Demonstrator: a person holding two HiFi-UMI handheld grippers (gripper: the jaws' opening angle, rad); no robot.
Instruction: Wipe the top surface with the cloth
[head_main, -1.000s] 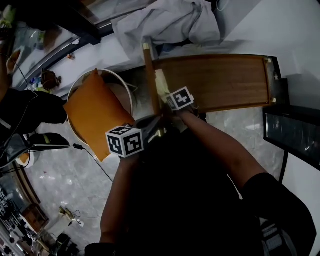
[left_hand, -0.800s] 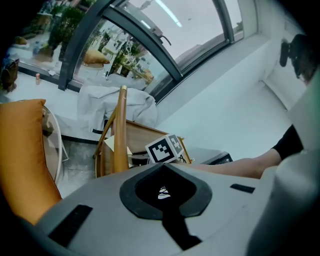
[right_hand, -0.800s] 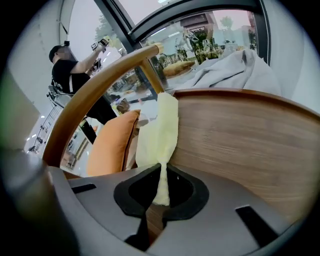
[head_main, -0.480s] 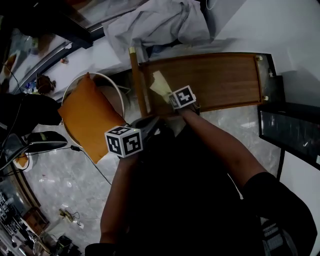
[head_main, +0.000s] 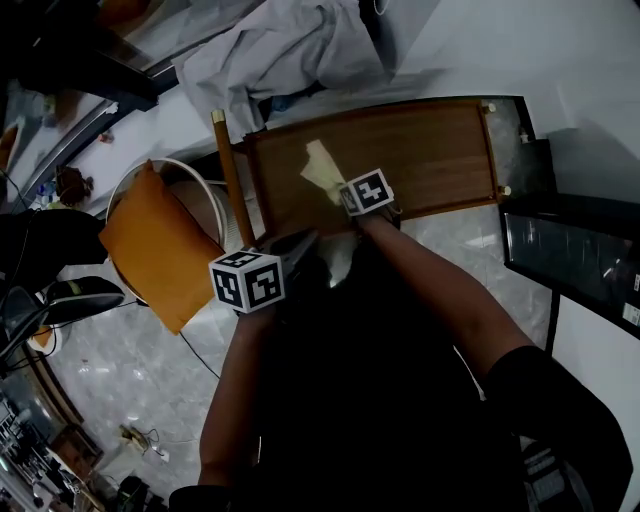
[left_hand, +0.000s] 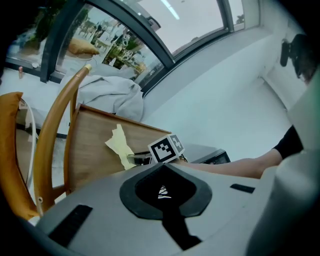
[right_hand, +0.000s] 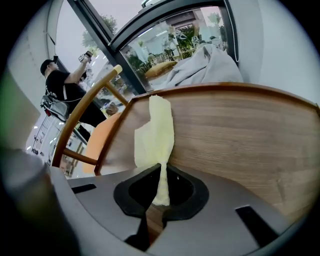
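Observation:
A long wooden table top (head_main: 420, 150) lies ahead of me. A pale yellow cloth (head_main: 321, 168) rests on its left part. My right gripper (head_main: 342, 193) is shut on the cloth's near end, low over the wood. In the right gripper view the cloth (right_hand: 155, 132) runs up from the pinched jaws (right_hand: 160, 192) across the table top (right_hand: 240, 135). My left gripper (head_main: 298, 247) hangs off the table's near edge, close to my body, shut with nothing in it. In the left gripper view (left_hand: 162, 192) the cloth (left_hand: 119, 145) and the right gripper's marker cube (left_hand: 165, 148) show ahead.
A wooden chair (head_main: 228, 170) with an orange cushion (head_main: 150, 245) stands at the table's left end. Crumpled grey fabric (head_main: 280, 50) lies beyond the table. A black box (head_main: 570, 260) sits to the right. A person (right_hand: 65, 90) stands far off behind the chair.
My right gripper has dragged the cloth away from the table's left end, toward the right along the wood. The left gripper has stayed where it was.

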